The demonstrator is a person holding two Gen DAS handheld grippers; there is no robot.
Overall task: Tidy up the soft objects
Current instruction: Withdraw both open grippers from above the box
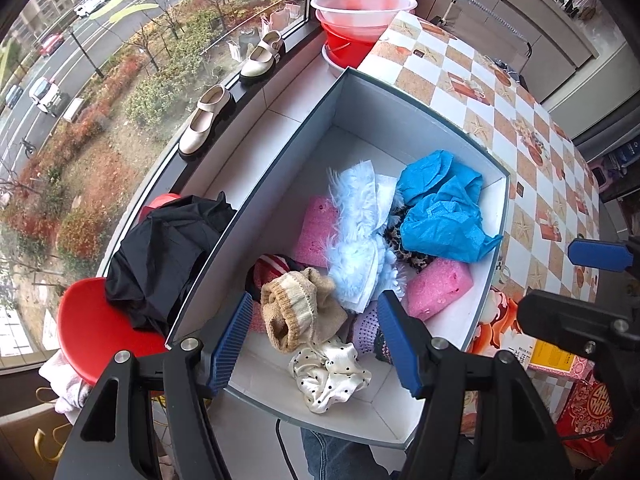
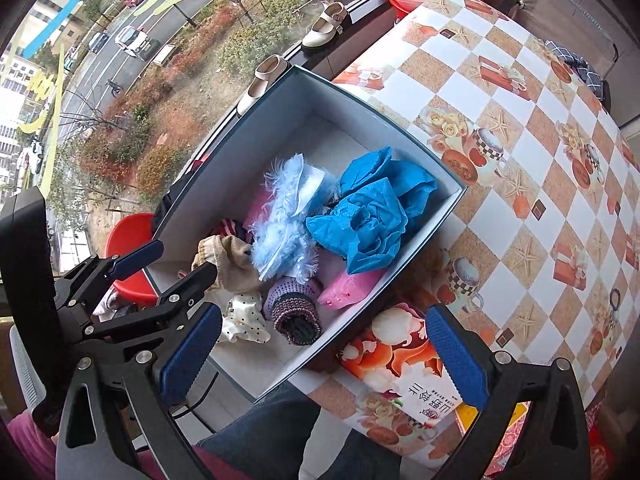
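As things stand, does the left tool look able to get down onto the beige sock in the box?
Probably yes. The left tool hangs open right above the beige sock, which lies on top of the pile in the open box. Nothing covers it, and the right tool is off to the side.

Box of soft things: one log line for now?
box: holds soft items | left gripper: open above beige sock | right gripper: open, empty
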